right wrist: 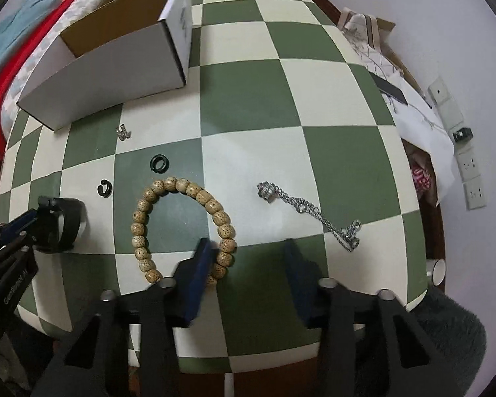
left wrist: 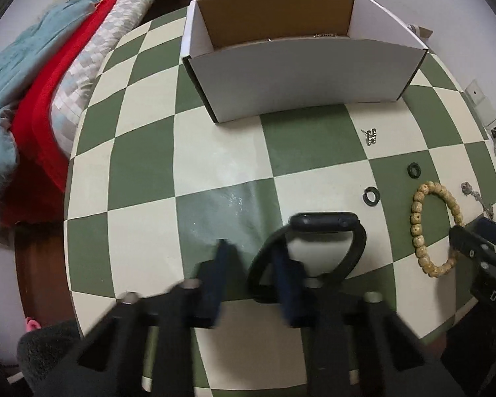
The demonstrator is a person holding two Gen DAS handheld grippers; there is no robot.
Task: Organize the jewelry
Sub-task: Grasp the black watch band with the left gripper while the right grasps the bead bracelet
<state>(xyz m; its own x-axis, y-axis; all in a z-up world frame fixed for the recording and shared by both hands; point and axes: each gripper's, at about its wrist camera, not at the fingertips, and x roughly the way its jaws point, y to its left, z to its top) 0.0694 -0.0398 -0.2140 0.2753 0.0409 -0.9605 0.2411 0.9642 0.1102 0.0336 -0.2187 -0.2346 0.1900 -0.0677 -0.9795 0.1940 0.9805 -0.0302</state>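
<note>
A black smartwatch (left wrist: 324, 224) stands on its band on the checkered table (left wrist: 215, 152). My left gripper (left wrist: 253, 261) is open; its right finger sits inside the band loop, its left finger outside, and the strap runs between them. A wooden bead bracelet (right wrist: 182, 186) lies flat, and my open right gripper (right wrist: 248, 261) hovers over its right side, the left finger overlapping the beads. A silver chain necklace (right wrist: 307, 208) lies to the right. Two black rings (right wrist: 159, 162) (right wrist: 105, 188) and small silver earrings (right wrist: 123, 131) lie before the open white box (right wrist: 109, 76).
Red, teal and patterned bedding (left wrist: 33, 99) lies beyond the table's left edge. Papers and a bag (right wrist: 396, 76) sit off the right edge, below wall sockets (right wrist: 469, 165). A little jewelry shows inside the box (left wrist: 324, 35).
</note>
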